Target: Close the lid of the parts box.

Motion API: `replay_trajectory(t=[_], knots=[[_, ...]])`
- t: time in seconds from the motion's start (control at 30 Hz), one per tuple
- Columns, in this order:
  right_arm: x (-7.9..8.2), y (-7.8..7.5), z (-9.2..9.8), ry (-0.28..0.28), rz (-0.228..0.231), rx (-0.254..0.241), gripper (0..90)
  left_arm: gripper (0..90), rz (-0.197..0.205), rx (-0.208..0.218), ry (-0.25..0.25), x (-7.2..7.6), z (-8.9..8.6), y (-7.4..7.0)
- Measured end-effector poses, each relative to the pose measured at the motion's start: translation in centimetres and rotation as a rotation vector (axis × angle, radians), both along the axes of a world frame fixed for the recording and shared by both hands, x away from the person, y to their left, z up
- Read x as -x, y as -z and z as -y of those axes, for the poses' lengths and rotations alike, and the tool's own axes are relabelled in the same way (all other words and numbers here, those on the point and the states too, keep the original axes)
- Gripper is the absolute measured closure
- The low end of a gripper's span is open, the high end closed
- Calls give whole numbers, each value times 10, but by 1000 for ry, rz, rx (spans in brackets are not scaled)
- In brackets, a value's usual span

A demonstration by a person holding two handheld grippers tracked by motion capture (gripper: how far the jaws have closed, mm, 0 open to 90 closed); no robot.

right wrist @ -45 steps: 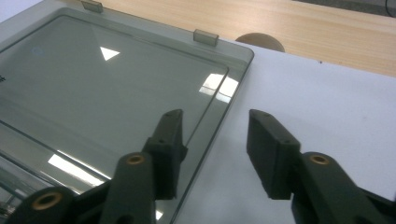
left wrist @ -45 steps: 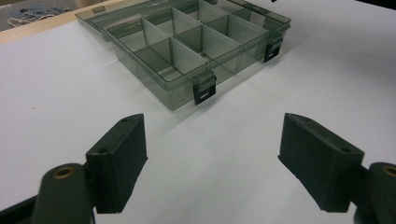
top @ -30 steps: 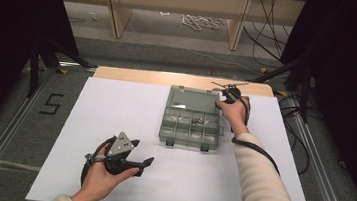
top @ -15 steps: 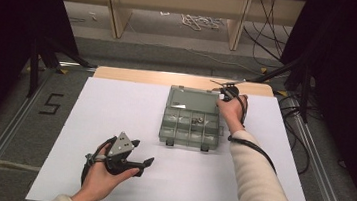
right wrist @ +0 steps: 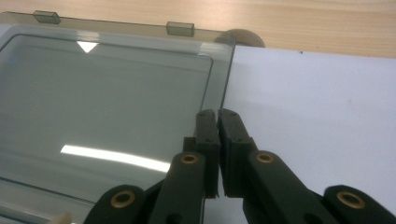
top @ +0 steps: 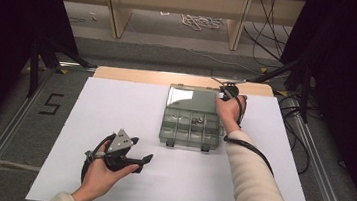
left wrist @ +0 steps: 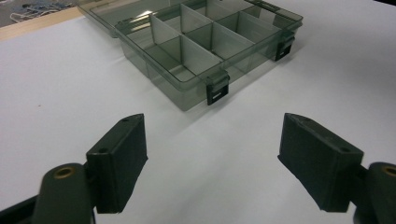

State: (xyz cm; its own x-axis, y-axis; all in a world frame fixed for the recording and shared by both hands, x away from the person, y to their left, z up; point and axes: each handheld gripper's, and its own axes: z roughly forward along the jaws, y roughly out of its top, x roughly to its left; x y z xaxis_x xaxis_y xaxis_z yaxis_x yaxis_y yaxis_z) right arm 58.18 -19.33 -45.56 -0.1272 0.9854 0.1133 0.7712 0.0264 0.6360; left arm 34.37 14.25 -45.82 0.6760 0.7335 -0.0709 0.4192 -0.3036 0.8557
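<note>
While I am watching the right hand-held gripper (right wrist: 217, 114) at the far end of the desk (top: 116, 104), its jaws have just been closing and are now standing together on the side edge of the open lid (right wrist: 102, 93) of the smoke-grey clear plastic compartment box (top: 192, 122). From the right gripper view the thin lid edge is running straight in between the two black pads, though I cannot tell for certain that they are pinching it rather than meeting just beside it. The lid is lying flat, hinged back beyond the tray, directly ahead of and to the left of these jaws. A small metal piece (top: 197, 118) is sitting in one compartment just short of the right hand.

The left hand-held gripper (left wrist: 212, 161) is resting low on the white sheet with its jaws wide apart and nothing between them; the tray with its two black latches (left wrist: 217, 91) is lying ahead of it, well apart.

I am judging this as the start of closing the box: grip taken, lift not yet begun. The next move is calling for a firm hold on that edge and a swing up and back over the tray, without dragging the box.
</note>
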Motion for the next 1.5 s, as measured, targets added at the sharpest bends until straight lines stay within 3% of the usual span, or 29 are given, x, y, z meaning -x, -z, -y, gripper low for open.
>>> replay_trajectory(t=[0.03, 0.07, 0.1, 0.2, 0.23, 0.27, 0.3, 0.33, 0.37, 0.43, 0.47, 0.5, 0.53, 0.57, 0.6, 0.67, 0.7, 0.73, 0.77, 0.8, 0.83, 0.9, 0.93, 1.0, 1.03, 1.07, 1.13, 1.4, 1.5], knots=[[0, -1, 0, 3, 8, -3, 884, 231, 2, 6, -2, -4, 0, 0], [1, -1, 4, -35, 26, 30, 885, 234, -2, 18, -13, -8, 0, -1], [2, -1, 5, -36, 36, 36, 887, 238, 7, 12, -12, -14, -1, -2], [6, -4, 6, -32, 45, 21, 889, 249, 19, 22, -41, -35, -1, -9], [6, -3, 7, -46, 69, 27, 889, 255, 19, 22, -41, -35, -1, -9], [7, -3, 6, -27, 72, 19, 890, 260, 32, 23, -64, -54, 1, -14], [8, -4, 6, -15, 66, 8, 890, 270, 31, 22, -75, -63, 3, -15], [8, -4, 6, -15, 66, 8, 890, 286, 31, 22, -75, -63, 3, -15], [9, -5, 5, 5, 91, -18, 891, 307, 31, 30, -77, -84, 7, -18], [11, -6, 7, -13, 99, -19, 891, 333, 21, 32, -86, -103, 13, -19], [11, -6, 7, -13, 99, -19, 891, 338, 21, 32, -86, -103, 13, -19], [13, -6, 11, -45, 117, -8, 893, 345, 11, 27, -92, -120, 20, -21], [14, -7, 11, -37, 112, -21, 893, 353, 9, 17, -92, -128, 24, -22], [13, -5, 15, -76, 166, 6, 894, 361, 2, 13, -104, -136, 28, -23], [13, -5, 15, -76, 166, 6, 894, 373, 2, 13, -104, -136, 28, -23], [15, -5, 14, -64, 206, -16, 894, 405, -16, 21, -130, -158, 37, -25], [15, -5, 14, -64, 206, -16, 894, 419, -16, 21, -130, -158, 37, -25], [17, -6, 15, -71, 224, -16, 895, 441, -32, 22, -146, -172, 42, -25], [20, -8, 12, -43, 206, -53, 895, 466, -40, 17, -153, -177, 44, -25], [20, -8, 12, -43, 206, -53, 895, 478, -40, 17, -153, -177, 44, -25], [22, -7, 17, -85, 241, -15, 895, 495, -52, 20, -162, -182, 46, -23], [24, -8, 16, -77, 251, -48, 895, 514, -99, 20, -178, -196, 52, -18], [25, -9, 18, -84, 247, -39, 895, 523, -105, -3, -181, -199, 53, -15], [27, -8, 19, -84, 267, -44, 895, 527, -121, -90, -148, -205, 53, -13], [29, -9, 19, -83, 255, -55, 895, 530, -126, -93, -148, -207, 54, -11], [29, -8, 20, -91, 277, -52, 895, 535, -126, -93, -148, -207, 54, -11], [31, -8, 19, -84, 265, -58, 895, 548, -143, -91, -143, -209, 57, -10], [36, -10, 22, -111, 313, -51, 897, 651, -174, -51, -187, -219, 58, -6], [39, -11, 21, -104, 309, -60, 897, 699, -208, 14, -205, -222, 58, -3]])
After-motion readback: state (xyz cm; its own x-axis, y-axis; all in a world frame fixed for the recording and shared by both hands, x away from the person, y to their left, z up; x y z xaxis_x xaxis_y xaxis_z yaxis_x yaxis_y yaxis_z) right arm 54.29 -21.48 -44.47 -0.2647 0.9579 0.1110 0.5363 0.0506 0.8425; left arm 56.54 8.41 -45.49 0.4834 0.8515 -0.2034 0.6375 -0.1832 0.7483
